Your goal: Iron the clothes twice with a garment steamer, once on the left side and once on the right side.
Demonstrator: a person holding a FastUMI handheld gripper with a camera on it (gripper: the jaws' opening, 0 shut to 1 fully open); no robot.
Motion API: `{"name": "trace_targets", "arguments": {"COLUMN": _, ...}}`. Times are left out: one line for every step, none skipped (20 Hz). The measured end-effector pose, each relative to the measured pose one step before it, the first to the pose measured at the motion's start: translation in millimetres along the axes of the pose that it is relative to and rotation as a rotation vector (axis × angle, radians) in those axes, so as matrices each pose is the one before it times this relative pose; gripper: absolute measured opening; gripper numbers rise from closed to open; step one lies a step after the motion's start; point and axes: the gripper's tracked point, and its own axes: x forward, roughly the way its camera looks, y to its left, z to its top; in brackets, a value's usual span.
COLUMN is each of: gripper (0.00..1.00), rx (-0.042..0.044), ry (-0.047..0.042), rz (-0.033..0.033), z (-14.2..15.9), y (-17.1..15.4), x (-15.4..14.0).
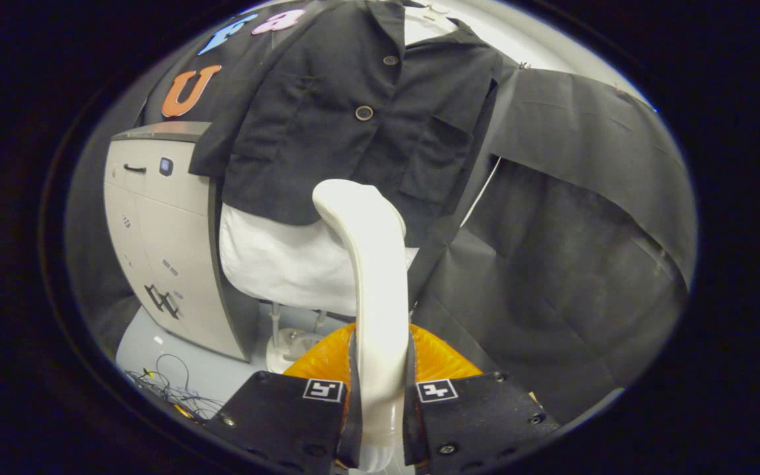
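A black short-sleeved jacket (pixel 353 125) with round buttons hangs on a white dress form (pixel 287 260) straight ahead. My gripper (pixel 380 396) is shut on the cream handle of the garment steamer (pixel 375 277), both fingers pressing its sides. The steamer rises from between the fingers and curves forward. Its head sits just below the jacket's hem, near the middle of the front, close to the cloth or touching it. An orange part of the steamer (pixel 439 359) shows just beyond the fingers.
A pale cabinet (pixel 156 244) with a dark handle stands left of the dress form. Loose cables (pixel 169 389) lie on the floor near its foot. Black cloth (pixel 565 251) hangs to the right. The form's stand base (pixel 287 346) sits below.
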Motion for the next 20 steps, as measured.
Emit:
{"name": "trace_targets", "arguments": {"gripper": 0.27, "rx": 0.00474, "ry": -0.00941, "rz": 0.00092, "z": 4.41, "y": 0.9, "x": -6.98}}
{"name": "trace_targets", "arguments": {"gripper": 0.27, "rx": 0.00372, "ry": -0.00814, "rz": 0.00134, "z": 2.58, "y": -0.08, "x": -7.01}}
{"name": "trace_targets", "arguments": {"gripper": 0.27, "rx": 0.00427, "ry": -0.00547, "rz": 0.00207, "z": 3.3, "y": 0.8, "x": -6.61}}
{"name": "trace_targets", "arguments": {"gripper": 0.27, "rx": 0.0063, "ry": -0.00875, "rz": 0.0028, "z": 4.19, "y": 1.54, "x": -7.66}}
{"name": "trace_targets", "arguments": {"gripper": 0.27, "rx": 0.00413, "ry": -0.008, "rz": 0.0014, "z": 3.77, "y": 0.39, "x": -5.91}}
{"name": "trace_targets", "arguments": {"gripper": 0.27, "rx": 0.00459, "ry": -0.01093, "rz": 0.0017, "z": 4.44, "y": 0.86, "x": -7.89}}
{"name": "trace_targets", "arguments": {"gripper": 0.27, "rx": 0.00471, "ry": -0.00898, "rz": 0.00318, "z": 3.01, "y": 0.71, "x": -7.24}}
{"name": "trace_targets", "arguments": {"gripper": 0.27, "rx": 0.00497, "ry": -0.00672, "rz": 0.00177, "z": 3.59, "y": -0.06, "x": -7.13}}
{"name": "trace_targets", "arguments": {"gripper": 0.27, "rx": 0.00999, "ry": -0.00683, "rz": 0.00169, "z": 3.61, "y": -0.92, "x": -9.03}}
{"name": "trace_targets", "arguments": {"gripper": 0.27, "rx": 0.00909, "ry": -0.00695, "rz": 0.00033, "z": 2.86, "y": -1.34, "x": -6.97}}
{"name": "trace_targets", "arguments": {"gripper": 0.27, "rx": 0.01044, "ry": -0.00688, "rz": 0.00125, "z": 3.52, "y": -2.4, "x": -8.9}}
{"name": "trace_targets", "arguments": {"gripper": 0.27, "rx": 0.00742, "ry": -0.00497, "rz": 0.00373, "z": 2.49, "y": -1.2, "x": -7.32}}
{"name": "trace_targets", "arguments": {"gripper": 0.27, "rx": 0.00561, "ry": -0.00444, "rz": 0.00513, "z": 1.8, "y": -3.09, "x": -10.01}}
{"name": "trace_targets", "arguments": {"gripper": 0.27, "rx": 0.00593, "ry": -0.00501, "rz": 0.00344, "z": 2.19, "y": -4.41, "x": -8.11}}
{"name": "trace_targets", "arguments": {"gripper": 0.27, "rx": 0.00713, "ry": -0.0029, "rz": 0.00195, "z": 0.76, "y": -4.03, "x": -7.7}}
{"name": "trace_targets", "arguments": {"gripper": 0.27, "rx": 0.00885, "ry": -0.00025, "rz": 0.0025, "z": -0.48, "y": -3.16, "x": -9.43}}
{"name": "trace_targets", "arguments": {"gripper": 0.27, "rx": 0.01514, "ry": -0.00105, "rz": 0.00478, "z": -1.56, "y": -2.77, "x": -9.56}}
{"name": "trace_targets", "arguments": {"gripper": 0.27, "rx": 0.01083, "ry": -0.00309, "rz": 0.0042, "z": 0.17, "y": -5.24, "x": -5.57}}
{"name": "trace_targets", "arguments": {"gripper": 0.27, "rx": 0.01206, "ry": -0.00662, "rz": 0.00256, "z": -1.33, "y": -9.21, "x": -6.71}}
{"name": "trace_targets", "arguments": {"gripper": 0.27, "rx": 0.0123, "ry": -0.00812, "rz": 0.00407, "z": -1.87, "y": -7.53, "x": -6.1}}
